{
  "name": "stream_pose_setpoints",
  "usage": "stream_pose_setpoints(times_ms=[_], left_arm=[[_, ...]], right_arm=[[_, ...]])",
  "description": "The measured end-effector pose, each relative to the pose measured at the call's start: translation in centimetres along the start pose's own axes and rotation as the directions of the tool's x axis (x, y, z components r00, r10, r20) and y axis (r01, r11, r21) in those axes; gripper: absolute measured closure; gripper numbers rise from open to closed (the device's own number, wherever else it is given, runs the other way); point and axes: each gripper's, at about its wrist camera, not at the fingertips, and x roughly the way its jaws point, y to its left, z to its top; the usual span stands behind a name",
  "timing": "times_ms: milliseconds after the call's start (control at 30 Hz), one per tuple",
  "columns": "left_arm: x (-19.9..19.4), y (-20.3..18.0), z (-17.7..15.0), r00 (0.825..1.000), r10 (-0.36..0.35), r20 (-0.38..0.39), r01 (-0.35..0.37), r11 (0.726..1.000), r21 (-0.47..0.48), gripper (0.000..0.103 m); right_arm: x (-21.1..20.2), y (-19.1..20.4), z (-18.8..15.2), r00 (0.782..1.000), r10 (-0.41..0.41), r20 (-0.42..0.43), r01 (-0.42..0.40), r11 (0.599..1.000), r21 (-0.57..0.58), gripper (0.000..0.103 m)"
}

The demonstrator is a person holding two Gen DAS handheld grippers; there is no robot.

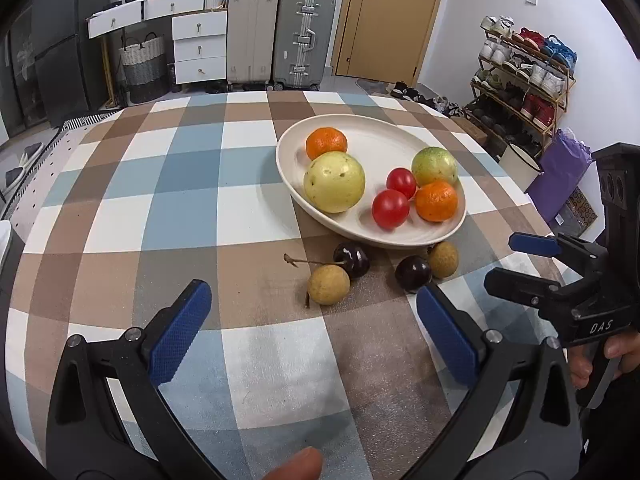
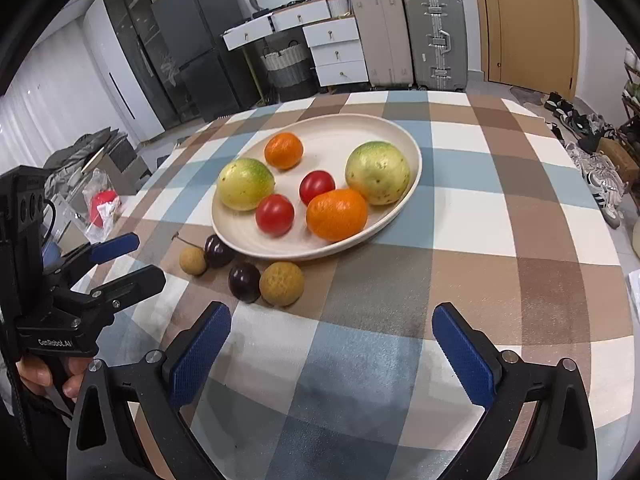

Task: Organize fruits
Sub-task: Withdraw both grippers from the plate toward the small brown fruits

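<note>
The left gripper (image 1: 314, 320) hovers with jaws spread wide and empty over the checked surface (image 1: 180, 220). Just ahead lie longans and cherries (image 1: 352, 260), beyond them the fruit plate (image 1: 288, 152). The right gripper (image 2: 332, 344) likewise gapes empty. Suitcases (image 2: 434, 32) line the far wall.

Lettering on your two grippers

Your right gripper (image 1: 520, 258) reads "DAS"; your left gripper (image 2: 132, 258) reads "GenRobot.AI" on its black body.
</note>
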Motion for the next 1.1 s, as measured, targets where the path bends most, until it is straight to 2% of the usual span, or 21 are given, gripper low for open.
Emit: stream_pose_setpoints(times_ms=[267, 400, 633, 700, 967, 1100], left_arm=[[1.5, 0.7, -0.4, 0.999, 0.014, -0.043, -0.015, 1.000, -0.016, 0.001], [2.5, 1.0, -0.5, 0.998, 0.027, -0.065, -0.028, 0.999, -0.021, 0.001], [3.6, 1.7, -0.5, 0.996, 0.032, -0.087, -0.035, 0.999, -0.038, 0.001], [3.9, 1.7, -0.3, 0.995, 0.041, -0.086, -0.044, 0.998, -0.034, 0.001], [4.7, 1.5, 0.4, 0.993, 0.078, -0.093, -0.080, 0.997, -0.022, 0.001], [5.0, 1.3, 0.6, 0.994, 0.060, -0.096, -0.061, 0.998, -0.011, 0.003]], right_arm=[[1.4, 1.6, -0.3, 0.999, -0.042, -0.024, 0.040, 0.995, -0.094, 0.002], [2.1, 1.8, 0.0, 0.999, -0.034, -0.036, 0.030, 0.994, -0.103, 0.013], [2.8, 1.9, 0.6, 0.998, -0.048, -0.039, 0.043, 0.992, -0.120, 0.014], [2.9, 2.0, 0.7, 0.997, -0.061, -0.038, 0.055, 0.990, -0.132, 0.020], [3.4, 2.4, 0.9, 0.996, -0.086, -0.032, 0.079, 0.982, -0.169, 0.023], [3.7, 2.4, 0.9, 0.996, -0.079, -0.036, 0.072, 0.983, -0.171, 0.028]])
